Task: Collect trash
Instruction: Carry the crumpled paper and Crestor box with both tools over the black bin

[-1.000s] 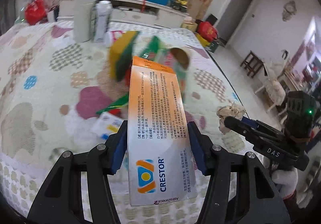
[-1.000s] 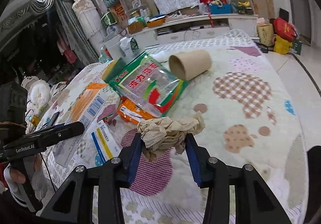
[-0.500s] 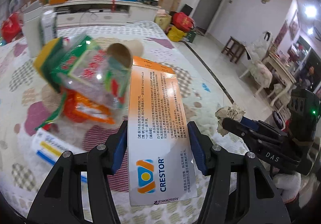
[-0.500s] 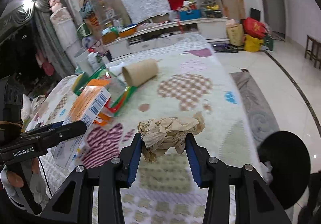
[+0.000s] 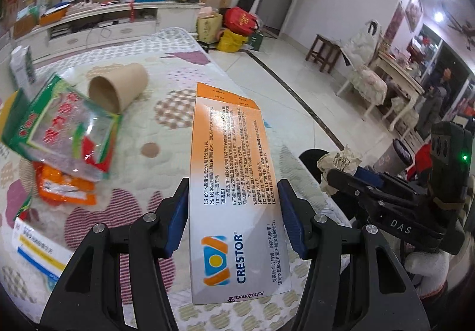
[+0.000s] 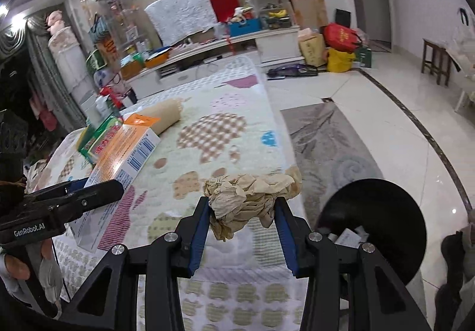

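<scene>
Left wrist view: the left gripper (image 5: 233,212) is clamped on a flat white-and-orange cardboard medicine box (image 5: 234,182), held by its long sides between the blue pads (image 5: 178,215). Compared with a second ago, the grip is unchanged, but the view has been swung sideways: the table's far corner and the white tiled floor (image 5: 285,64) are now seen where the table's middle lay. On the quilted patterned tablecloth (image 5: 172,129) are left a brown cardboard tube (image 5: 118,87) on its side, a green-edged clear plastic packet (image 5: 62,129), an orange wrapper (image 5: 65,188) partly under it, and a white-and-blue box (image 5: 35,248) near the lower left edge. A wooden stool (image 5: 323,52) and a low white cabinet (image 5: 98,25) stand beyond.

Right wrist view: the right gripper (image 6: 242,221) is closed on a crumpled beige paper wad (image 6: 246,197). The table edge now runs just beneath the wad, whereas earlier the wad hung over the cloth. A round black bin (image 6: 377,221) with white scraps inside stands on the floor just right of the table; a grey rug (image 6: 326,147) lies beyond it. The floor to the right is open.
</scene>
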`<state>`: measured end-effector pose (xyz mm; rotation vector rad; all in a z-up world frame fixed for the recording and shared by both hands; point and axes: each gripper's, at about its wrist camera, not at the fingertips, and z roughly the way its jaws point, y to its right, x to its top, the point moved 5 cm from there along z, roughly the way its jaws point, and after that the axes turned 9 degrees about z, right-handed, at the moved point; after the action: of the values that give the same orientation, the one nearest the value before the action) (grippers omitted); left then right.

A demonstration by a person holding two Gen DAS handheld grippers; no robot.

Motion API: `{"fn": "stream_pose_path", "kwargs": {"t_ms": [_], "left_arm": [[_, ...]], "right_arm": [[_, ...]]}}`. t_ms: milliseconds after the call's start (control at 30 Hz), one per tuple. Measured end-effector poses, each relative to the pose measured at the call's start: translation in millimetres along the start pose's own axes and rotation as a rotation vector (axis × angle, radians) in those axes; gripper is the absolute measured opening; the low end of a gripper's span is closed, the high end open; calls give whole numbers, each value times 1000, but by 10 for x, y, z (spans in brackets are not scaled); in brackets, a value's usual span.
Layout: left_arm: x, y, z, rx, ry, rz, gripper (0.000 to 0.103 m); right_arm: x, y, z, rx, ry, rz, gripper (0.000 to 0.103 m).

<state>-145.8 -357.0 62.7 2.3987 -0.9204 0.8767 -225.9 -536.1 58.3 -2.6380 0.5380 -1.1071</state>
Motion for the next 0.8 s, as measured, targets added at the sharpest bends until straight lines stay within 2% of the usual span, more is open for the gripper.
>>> {"fn": "stream_pose_path", "kwargs": {"t_ms": [800], "left_arm": [[251, 976, 709, -168, -69, 106, 56]], "right_arm": [[-10, 1098, -290, -142, 36, 167, 42]]}}
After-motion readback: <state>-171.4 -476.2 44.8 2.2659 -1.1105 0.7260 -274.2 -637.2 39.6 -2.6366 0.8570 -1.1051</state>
